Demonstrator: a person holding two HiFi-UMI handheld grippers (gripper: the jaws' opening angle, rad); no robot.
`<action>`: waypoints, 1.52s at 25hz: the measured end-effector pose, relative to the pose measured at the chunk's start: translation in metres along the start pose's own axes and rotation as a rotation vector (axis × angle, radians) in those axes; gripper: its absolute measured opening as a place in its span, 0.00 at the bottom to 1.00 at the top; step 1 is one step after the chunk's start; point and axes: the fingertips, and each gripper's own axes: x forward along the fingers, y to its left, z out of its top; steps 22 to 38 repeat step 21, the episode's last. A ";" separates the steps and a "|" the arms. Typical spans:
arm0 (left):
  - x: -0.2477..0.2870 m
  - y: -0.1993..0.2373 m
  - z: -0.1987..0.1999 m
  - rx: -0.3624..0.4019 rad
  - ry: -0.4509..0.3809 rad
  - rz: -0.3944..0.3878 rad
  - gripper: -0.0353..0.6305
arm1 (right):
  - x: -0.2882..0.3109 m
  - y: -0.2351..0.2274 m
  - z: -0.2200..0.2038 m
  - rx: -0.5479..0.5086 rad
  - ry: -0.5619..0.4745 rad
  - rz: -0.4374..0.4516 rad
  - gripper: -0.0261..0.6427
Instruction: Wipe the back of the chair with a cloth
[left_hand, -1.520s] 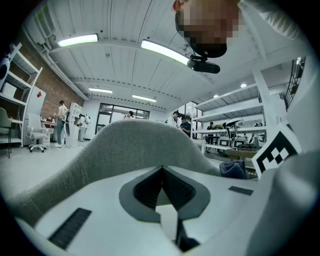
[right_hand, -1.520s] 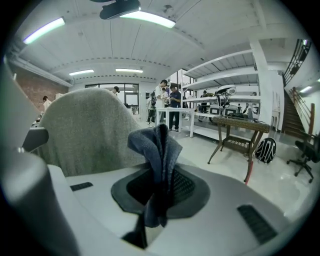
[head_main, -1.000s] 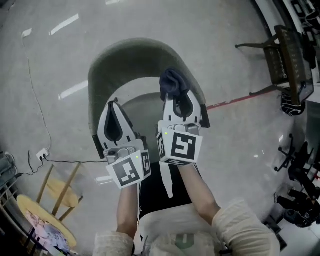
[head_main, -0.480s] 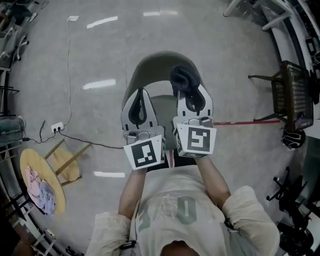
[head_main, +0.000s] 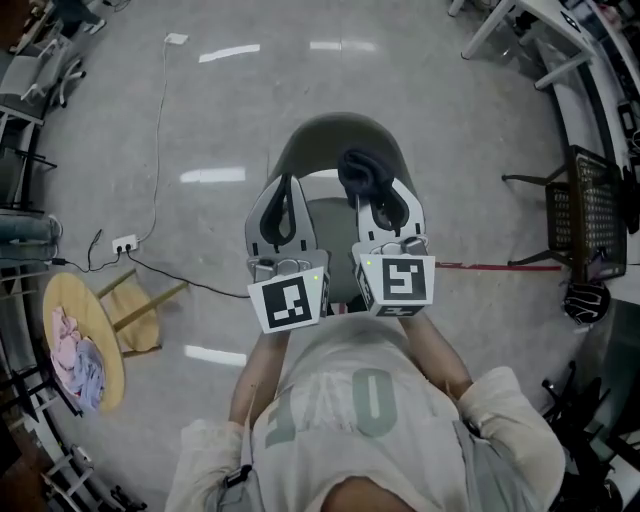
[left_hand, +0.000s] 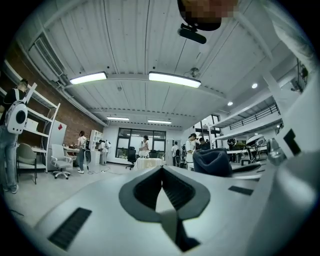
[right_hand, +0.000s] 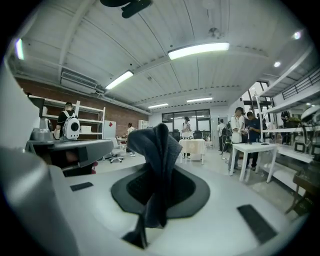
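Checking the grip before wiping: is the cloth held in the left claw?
No, the cloth is pinched in the right claw; the left claw is shut on nothing.

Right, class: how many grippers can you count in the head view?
2. The left gripper is shut and empty, above the green chair; the right gripper, beside it, is shut on a dark cloth. None seems hidden.

Glossy grey floor (head_main: 200, 120), white ribbed ceiling (left_hand: 125, 40) with strip lights (left_hand: 174, 79), brick wall (left_hand: 67, 120).
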 end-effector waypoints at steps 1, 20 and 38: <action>-0.001 0.000 -0.001 0.008 0.004 -0.002 0.08 | -0.001 0.001 -0.001 0.002 0.006 0.007 0.13; -0.006 -0.006 0.003 -0.005 -0.012 -0.002 0.08 | -0.012 0.006 -0.006 0.020 0.031 0.019 0.13; -0.006 -0.007 0.003 -0.006 -0.011 -0.001 0.08 | -0.013 0.005 -0.007 0.021 0.033 0.020 0.13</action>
